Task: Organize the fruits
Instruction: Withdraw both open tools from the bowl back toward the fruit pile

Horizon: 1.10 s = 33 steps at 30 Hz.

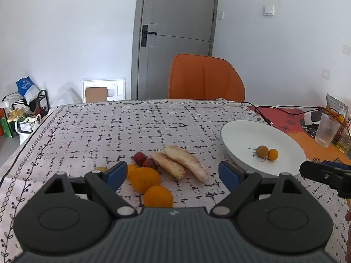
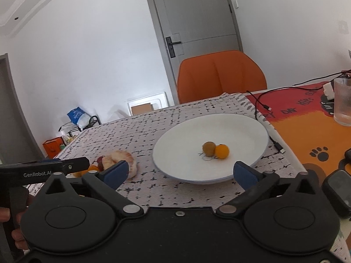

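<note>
A white plate (image 1: 241, 131) (image 2: 179, 140) sits on the patterned tablecloth and holds a brownish round fruit (image 1: 262, 150) (image 2: 208, 148) and a small orange fruit (image 1: 273, 154) (image 2: 222, 151). Left of it lie two pale fruit slices (image 1: 179, 164) (image 2: 122, 160), two red fruits (image 1: 143, 159), and several oranges (image 1: 145, 178). My left gripper (image 1: 173, 172) is open and empty, just above the oranges. My right gripper (image 2: 181, 173) is open and empty, at the plate's near rim.
An orange chair (image 1: 206, 79) stands behind the table's far edge. A ribbed glass (image 1: 326, 129) (image 2: 342, 100), black cables (image 2: 261, 103) and small items sit on the orange mat at the right. Clutter stands on the floor at the left.
</note>
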Motion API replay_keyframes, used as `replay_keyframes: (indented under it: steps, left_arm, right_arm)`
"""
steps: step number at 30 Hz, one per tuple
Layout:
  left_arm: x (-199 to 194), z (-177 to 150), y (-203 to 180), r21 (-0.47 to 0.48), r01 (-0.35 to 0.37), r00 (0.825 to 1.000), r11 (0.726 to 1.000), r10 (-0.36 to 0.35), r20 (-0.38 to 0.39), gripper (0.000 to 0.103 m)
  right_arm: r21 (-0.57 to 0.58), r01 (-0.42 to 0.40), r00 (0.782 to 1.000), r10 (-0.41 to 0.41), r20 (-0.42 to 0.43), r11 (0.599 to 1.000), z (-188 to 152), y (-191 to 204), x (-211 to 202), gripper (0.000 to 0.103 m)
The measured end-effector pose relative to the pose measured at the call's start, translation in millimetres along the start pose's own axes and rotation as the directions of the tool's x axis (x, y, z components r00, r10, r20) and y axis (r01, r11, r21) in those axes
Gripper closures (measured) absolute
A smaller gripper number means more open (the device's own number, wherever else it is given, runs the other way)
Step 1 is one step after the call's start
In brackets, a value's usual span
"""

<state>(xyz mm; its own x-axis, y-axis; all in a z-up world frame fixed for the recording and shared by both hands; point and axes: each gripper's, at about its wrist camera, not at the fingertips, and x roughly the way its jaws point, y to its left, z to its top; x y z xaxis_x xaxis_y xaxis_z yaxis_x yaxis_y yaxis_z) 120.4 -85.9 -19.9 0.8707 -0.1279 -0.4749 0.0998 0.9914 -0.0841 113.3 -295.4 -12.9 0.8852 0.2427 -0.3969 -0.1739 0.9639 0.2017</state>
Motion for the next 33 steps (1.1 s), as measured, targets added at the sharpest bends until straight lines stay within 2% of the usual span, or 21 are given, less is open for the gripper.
replay_keyframes:
  steps: [12,17,24,33]
  left_arm:
    - [-9.5,-10.4,22.2,-0.032,-0.023,1.000,0.999,0.023,-0.013,0.014]
    - [-8.7,-15.8,31.5,-0.076,-0.002,1.000,0.997,0.000,-0.029,0.014]
    - [-5.3,-21.8,34.2,-0.090,0.001,0.999,0.996,-0.006,-0.046,0.014]
    - [5.2,-25.6,37.2,-0.122,0.018,0.999,0.992,-0.024,-0.044,0.015]
  right_arm:
    - [-0.038,-0.046,0.998,0.044,-0.048,0.998,-4.1,23.8,3.1,0.000]
    - [-0.058,-0.077,0.995,0.073,-0.075,0.995,-4.2,32.2,6.8,0.000]
    - [-0.068,-0.116,0.987,0.108,-0.116,0.991,-7.0,39.9,14.2,0.000]
    - [-0.071,-0.130,0.983,0.120,-0.137,0.989,-11.9,43.2,23.0,0.001]
